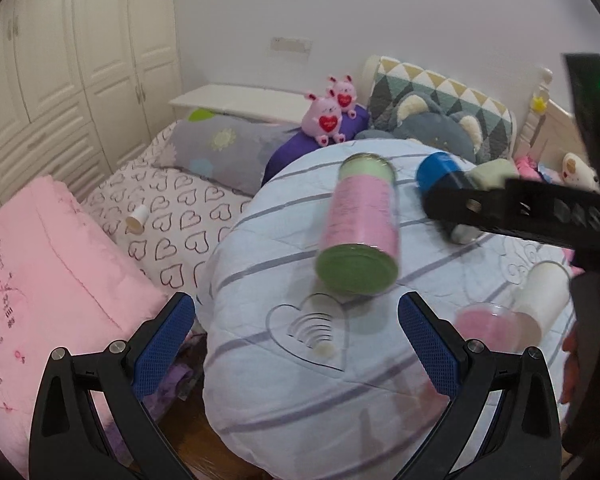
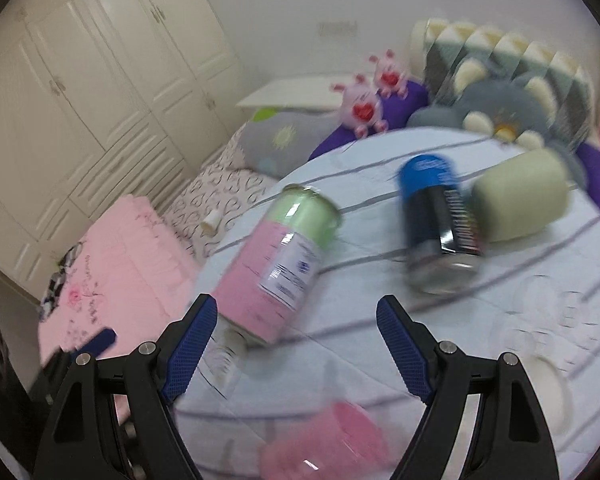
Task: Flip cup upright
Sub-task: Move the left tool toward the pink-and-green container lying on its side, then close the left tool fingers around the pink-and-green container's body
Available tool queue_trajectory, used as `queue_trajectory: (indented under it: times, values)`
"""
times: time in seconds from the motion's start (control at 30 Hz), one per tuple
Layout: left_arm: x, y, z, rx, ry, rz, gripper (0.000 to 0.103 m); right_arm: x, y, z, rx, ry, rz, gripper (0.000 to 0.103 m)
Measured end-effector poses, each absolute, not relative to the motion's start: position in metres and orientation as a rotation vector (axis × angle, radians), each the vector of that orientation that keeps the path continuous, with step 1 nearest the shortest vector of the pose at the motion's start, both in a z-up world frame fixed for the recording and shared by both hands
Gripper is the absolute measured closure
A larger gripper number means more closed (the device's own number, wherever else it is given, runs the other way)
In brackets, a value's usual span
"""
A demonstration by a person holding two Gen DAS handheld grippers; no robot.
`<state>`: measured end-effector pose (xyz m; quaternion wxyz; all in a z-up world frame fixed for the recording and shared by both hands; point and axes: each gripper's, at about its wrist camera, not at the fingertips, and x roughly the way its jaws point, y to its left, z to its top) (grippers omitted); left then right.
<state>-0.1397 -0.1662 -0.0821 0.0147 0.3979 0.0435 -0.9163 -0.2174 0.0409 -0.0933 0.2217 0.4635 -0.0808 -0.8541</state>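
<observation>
A pink-and-green can (image 1: 360,224) lies on its side on the round table with a striped cloth (image 1: 292,392); it also shows in the right wrist view (image 2: 276,256). A pink cup (image 1: 488,328) lies by a white cup (image 1: 544,292) at the right. In the right wrist view the pink cup (image 2: 332,440) is blurred at the bottom and the white cup (image 2: 548,392) lies at the lower right. My left gripper (image 1: 296,340) is open above the cloth, near the can's end. My right gripper (image 2: 296,344) is open above the table and appears as a black arm (image 1: 520,208).
A blue-and-black can (image 2: 440,224) and a pale green roll (image 2: 520,196) lie farther back on the table. Behind is a bed with pillows, plush toys (image 1: 332,116) and a pink quilt (image 1: 52,288). A small white cup (image 1: 137,218) lies on the heart sheet. Wardrobes stand left.
</observation>
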Motion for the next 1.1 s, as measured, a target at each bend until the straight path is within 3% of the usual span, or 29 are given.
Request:
queue_trajectory:
  times: [0.57, 0.77, 0.97, 1.1]
  values:
    - [-0.162, -0.186, -0.099, 1.337, 0.178, -2.861, 0.0, -0.252, -0.001, -0.137, 1.533, -0.194, -2.158, 0.022]
    - [-0.154, -0.181, -0.096, 1.351, 0.175, -2.882, 0.0, -0.249, 0.009, -0.128, 1.557, -0.049, -2.129, 0.031]
    - [-0.15, -0.174, -0.095, 1.381, 0.195, -2.885, 0.0, -0.241, 0.022, -0.123, 1.608, 0.075, -2.1, 0.031]
    - [-0.156, -0.167, -0.095, 1.41, 0.206, -2.873, 0.0, -0.243, 0.024, -0.129, 1.586, 0.034, -2.073, 0.03]
